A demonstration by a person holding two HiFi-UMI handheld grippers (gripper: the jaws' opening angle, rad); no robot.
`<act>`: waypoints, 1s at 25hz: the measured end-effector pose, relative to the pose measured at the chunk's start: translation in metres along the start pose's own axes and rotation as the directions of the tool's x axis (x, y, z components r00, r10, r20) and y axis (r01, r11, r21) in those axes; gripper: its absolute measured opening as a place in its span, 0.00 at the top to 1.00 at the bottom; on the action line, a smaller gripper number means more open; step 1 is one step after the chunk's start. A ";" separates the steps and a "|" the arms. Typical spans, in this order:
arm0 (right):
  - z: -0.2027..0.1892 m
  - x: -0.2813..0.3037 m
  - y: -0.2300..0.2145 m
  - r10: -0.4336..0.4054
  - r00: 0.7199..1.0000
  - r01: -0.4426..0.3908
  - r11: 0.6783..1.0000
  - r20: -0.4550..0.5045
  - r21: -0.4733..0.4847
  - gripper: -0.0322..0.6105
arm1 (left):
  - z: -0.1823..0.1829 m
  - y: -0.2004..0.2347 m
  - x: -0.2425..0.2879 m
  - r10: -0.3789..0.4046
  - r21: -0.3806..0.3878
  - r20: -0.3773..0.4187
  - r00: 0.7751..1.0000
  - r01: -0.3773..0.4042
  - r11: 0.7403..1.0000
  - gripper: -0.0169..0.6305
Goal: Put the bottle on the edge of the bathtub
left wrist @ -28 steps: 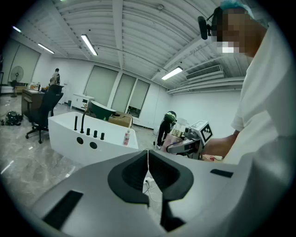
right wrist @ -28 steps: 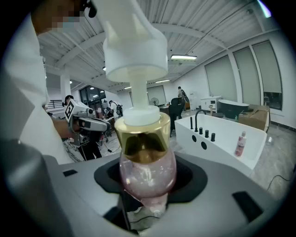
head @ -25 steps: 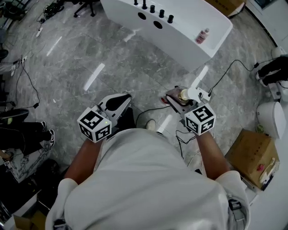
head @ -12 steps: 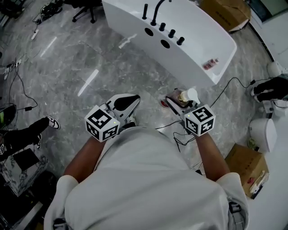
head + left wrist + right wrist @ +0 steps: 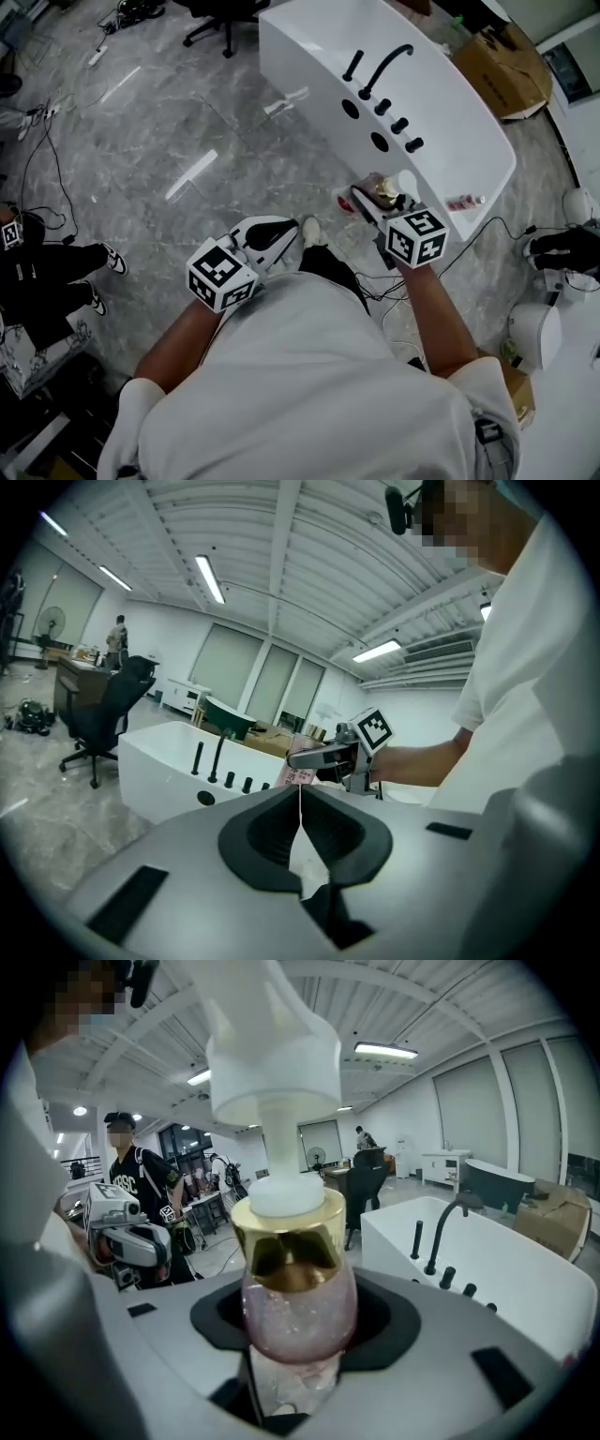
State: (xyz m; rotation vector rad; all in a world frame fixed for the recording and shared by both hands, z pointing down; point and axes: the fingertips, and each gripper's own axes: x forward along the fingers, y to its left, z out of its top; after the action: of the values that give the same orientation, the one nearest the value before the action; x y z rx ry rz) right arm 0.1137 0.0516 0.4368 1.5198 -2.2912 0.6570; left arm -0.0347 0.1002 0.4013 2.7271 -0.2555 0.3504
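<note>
A: What's different from a second ago?

B: Start at the left. The left gripper (image 5: 300,794) is as it was: its fingers are pressed together on nothing, and it is held low in front of the body. The right gripper (image 5: 378,199) hasn't changed its hold either. It is still pinching the pink bottle (image 5: 298,1309) low on its body, upright, with the gold collar and white pump standing above the jaws.

A: So what moved?

B: The person did. The bathtub (image 5: 314,61) sat well apart at the top of the head view, and now it lies just ahead. The bottle shows against the tub's near wall, close to its right end, instead of over bare floor (image 5: 169,122).

A: Is it set down, then?

B: Not yet. The bottle is in the air, near the edge but not on it. I'd say the walk is nearly done, and what's left is lifting it onto the rim right of the faucet (image 5: 382,64). A second bottle (image 5: 464,201) lies at that right end, and I can't tell whether it's inside the tub or on the rim.
</note>
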 end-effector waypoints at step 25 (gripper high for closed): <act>0.203 0.411 -0.279 0.043 0.998 -0.046 0.997 -0.049 -0.058 0.61 | 0.152 0.320 0.072 0.394 -0.147 0.016 0.919 -0.387 0.910 0.94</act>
State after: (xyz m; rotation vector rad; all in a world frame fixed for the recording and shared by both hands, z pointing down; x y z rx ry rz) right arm 0.2108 -0.4691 0.5248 1.4154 -2.2941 0.6247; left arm -0.0062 -0.2606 0.3944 2.5333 -0.8154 0.3614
